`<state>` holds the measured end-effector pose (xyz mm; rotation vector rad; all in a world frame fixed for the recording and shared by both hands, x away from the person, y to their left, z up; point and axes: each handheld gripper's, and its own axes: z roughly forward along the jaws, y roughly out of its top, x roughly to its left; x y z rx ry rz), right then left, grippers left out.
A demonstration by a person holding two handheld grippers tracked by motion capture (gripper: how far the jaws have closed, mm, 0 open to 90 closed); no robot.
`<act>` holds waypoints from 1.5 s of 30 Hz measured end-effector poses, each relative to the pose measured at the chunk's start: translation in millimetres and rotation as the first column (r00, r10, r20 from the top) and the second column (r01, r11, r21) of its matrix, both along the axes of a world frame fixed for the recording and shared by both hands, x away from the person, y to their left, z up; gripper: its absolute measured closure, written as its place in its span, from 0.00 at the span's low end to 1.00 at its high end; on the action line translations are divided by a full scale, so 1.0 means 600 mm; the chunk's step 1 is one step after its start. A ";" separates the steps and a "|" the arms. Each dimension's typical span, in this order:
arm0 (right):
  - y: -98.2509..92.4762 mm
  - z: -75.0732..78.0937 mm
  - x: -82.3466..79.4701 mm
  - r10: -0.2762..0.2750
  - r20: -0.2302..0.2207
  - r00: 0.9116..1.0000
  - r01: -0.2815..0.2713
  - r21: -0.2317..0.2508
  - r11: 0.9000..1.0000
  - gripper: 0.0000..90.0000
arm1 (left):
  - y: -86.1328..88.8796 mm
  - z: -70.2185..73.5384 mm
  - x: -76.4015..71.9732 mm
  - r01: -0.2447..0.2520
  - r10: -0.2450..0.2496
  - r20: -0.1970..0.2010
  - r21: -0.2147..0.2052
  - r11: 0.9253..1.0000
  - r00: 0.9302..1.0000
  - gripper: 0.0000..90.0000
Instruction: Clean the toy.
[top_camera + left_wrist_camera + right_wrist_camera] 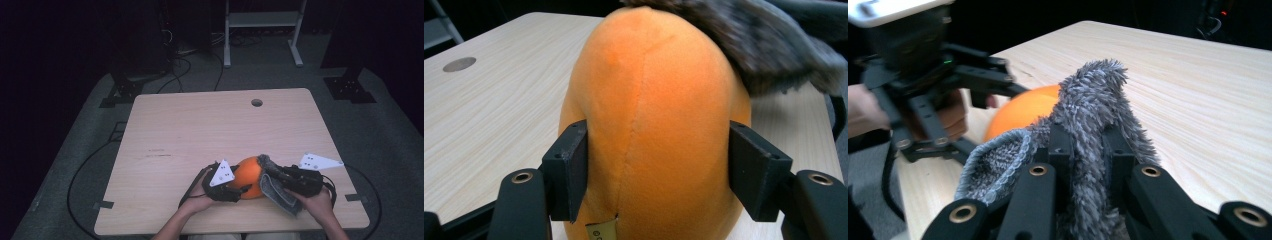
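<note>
An orange plush ball (249, 175) lies on the wooden table (200, 125) near its front edge. My left gripper (240, 191) reaches in from the ball's left. In the left gripper view its two black pads (569, 170) press into both sides of the ball (654, 115), denting it. My right gripper (277, 176) is at the ball's right, shut on a fluffy grey cloth (280, 194). In the right gripper view the cloth (1093, 95) stands up between the jaws and leans against the ball (1020, 110), with the left gripper (988, 85) behind it.
A round cable hole (257, 102) sits near the table's far edge. Beyond the table stand a white metal frame (262, 20) and dark stands, with cables (175, 70) on the grey floor. The table's front edge lies just below both hands.
</note>
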<state>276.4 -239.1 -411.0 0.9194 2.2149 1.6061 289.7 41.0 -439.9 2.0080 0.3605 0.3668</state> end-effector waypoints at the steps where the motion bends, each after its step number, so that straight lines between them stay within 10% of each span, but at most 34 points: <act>1: -0.002 -0.002 0.000 -0.029 0.003 1.000 0.029 -0.007 1.000 0.87 | 0.004 0.003 0.001 0.001 -0.001 -0.005 -0.002 1.000 1.000 0.34; 4: 0.007 0.000 -0.004 -0.008 0.001 1.000 0.008 -0.005 1.000 0.87 | 0.005 0.017 0.002 -0.018 0.015 -0.038 -0.095 0.995 0.999 0.16; 8: 0.026 0.002 -0.011 0.071 0.011 0.997 -0.071 -0.014 0.997 0.87 | 0.005 0.010 -0.002 0.000 0.000 0.002 -0.070 0.998 1.000 0.30; 15: 0.009 -0.006 -0.004 -0.033 -0.007 0.999 0.033 -0.026 0.999 0.87 | 0.006 0.005 -0.005 0.011 -0.011 0.001 -0.064 0.998 1.000 0.34; 20: 0.039 0.013 -0.015 0.076 0.047 0.996 -0.075 -0.018 0.997 0.87 | 0.000 0.001 -0.014 0.056 -0.055 0.029 -0.032 0.998 0.998 0.36; 27: 0.001 -0.010 0.005 -0.042 -0.012 0.999 0.041 -0.029 0.999 0.87 | -0.004 -0.002 -0.012 0.055 -0.054 0.021 -0.044 0.998 0.998 0.34; 33: 0.044 0.021 -0.020 0.084 0.066 0.994 -0.080 -0.055 0.995 0.87 | -0.007 -0.002 -0.014 0.058 -0.057 0.026 -0.036 0.998 0.998 0.35; 39: 0.015 0.003 -0.004 -0.012 0.017 1.000 0.013 -0.054 0.998 0.87 | -0.012 -0.003 -0.012 0.062 -0.061 0.022 -0.037 0.997 0.998 0.35; 45: 0.061 0.026 -0.023 0.104 0.074 0.992 -0.098 -0.083 0.992 0.87 | -0.014 -0.004 -0.015 0.059 -0.058 0.026 -0.032 0.998 0.998 0.35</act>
